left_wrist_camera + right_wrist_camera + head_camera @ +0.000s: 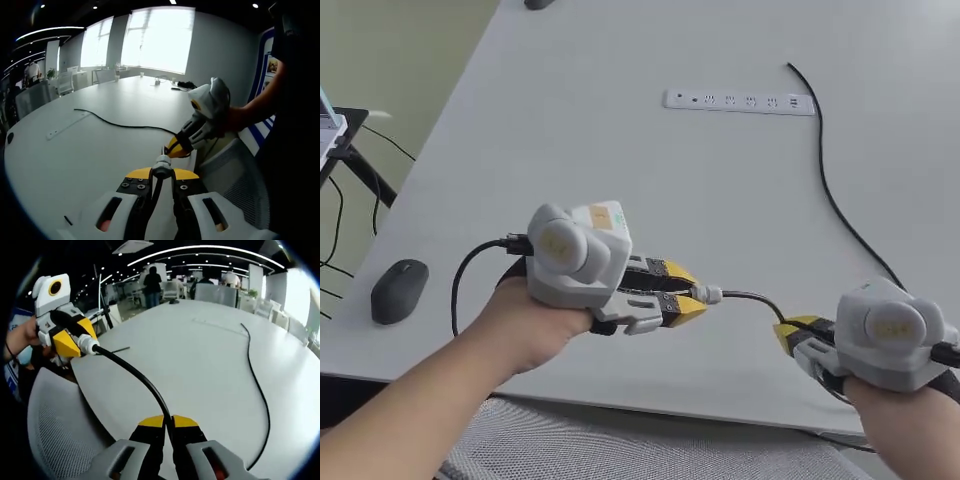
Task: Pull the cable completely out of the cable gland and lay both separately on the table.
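From where I stand, the person holds both tools in the air over the near edge of the long white counter (pixel 620 150). The left tongs (pixel 692 293), yellow at the tips, are closed tight around a small pale grey plastic cable gland (pixel 708 295), whose nose sticks out just past the tips. In the left gripper view the gland (pixel 162 166) sits pinched between the two yellow tips.

A round black rubber cable (pixel 750 297) runs out of the gland and curves across to the right tongs (pixel 785 330), which are clamped shut on it a short way along. The right gripper view shows the cable (pixel 135 375) arching from those closed tips up to the gland (pixel 88 345) in the other tool, so the cable is seated in the gland and neither lies on the counter.

Further back on the counter lie a white plastic power strip (pixel 740 101) and a thin black cord (pixel 830 190) trailing from its end. A dark grey computer mouse (pixel 398 290) rests near the left edge.
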`<state>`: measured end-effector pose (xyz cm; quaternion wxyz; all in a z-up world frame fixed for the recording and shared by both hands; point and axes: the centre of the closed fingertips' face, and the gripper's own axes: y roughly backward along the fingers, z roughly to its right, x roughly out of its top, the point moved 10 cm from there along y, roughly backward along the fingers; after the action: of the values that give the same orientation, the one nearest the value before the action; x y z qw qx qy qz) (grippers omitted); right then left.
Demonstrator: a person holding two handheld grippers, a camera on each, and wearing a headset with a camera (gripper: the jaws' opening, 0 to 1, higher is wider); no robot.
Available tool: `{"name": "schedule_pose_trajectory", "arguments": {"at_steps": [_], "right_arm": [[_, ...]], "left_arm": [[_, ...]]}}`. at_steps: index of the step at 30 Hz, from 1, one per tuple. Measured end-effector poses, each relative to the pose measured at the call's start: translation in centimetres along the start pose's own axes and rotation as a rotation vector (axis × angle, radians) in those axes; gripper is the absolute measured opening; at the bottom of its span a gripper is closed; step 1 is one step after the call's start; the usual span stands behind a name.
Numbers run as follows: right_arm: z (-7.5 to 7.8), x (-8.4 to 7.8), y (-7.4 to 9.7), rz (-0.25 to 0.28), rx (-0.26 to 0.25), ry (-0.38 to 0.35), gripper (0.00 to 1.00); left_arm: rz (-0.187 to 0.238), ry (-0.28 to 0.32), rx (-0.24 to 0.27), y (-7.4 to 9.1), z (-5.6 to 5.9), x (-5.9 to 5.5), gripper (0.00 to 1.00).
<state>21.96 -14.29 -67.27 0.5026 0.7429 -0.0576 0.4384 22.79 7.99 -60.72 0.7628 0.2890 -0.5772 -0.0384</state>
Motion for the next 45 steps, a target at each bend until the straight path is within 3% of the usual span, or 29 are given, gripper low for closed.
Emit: {"name": "schedule_pose_trajectory", "arguments": {"at_steps": [6, 10, 36, 38, 40, 45], "right_arm": [[-0.1, 0.0, -0.1, -0.001, -0.001, 0.016, 0.00], [-0.4, 0.3, 0.2, 0.009, -0.014, 0.111, 0.00], [-0.8, 0.8, 1.2, 0.027, 0.010, 0.203, 0.04], [-0.7, 1.0, 1.6, 0.034, -0.016, 0.243, 0.09], [-1.0, 1.4, 1.9, 0.043, -0.007, 0.275, 0.15], [-2.0, 2.9, 2.8, 0.068, -0.002, 0.404, 0.17]], "left_arm": [[0.000, -0.003, 0.001, 0.0, -0.1, 0.0, 0.15], [-0.001, -0.001, 0.002, 0.2, -0.3, 0.1, 0.15], [-0.007, 0.014, 0.010, 0.4, -0.4, 0.3, 0.15], [-0.008, 0.013, 0.010, 0.4, -0.4, 0.2, 0.15], [-0.012, 0.013, 0.009, 0.4, -0.4, 0.1, 0.15], [-0.020, 0.009, 0.005, 0.2, -0.5, 0.1, 0.15]]}}
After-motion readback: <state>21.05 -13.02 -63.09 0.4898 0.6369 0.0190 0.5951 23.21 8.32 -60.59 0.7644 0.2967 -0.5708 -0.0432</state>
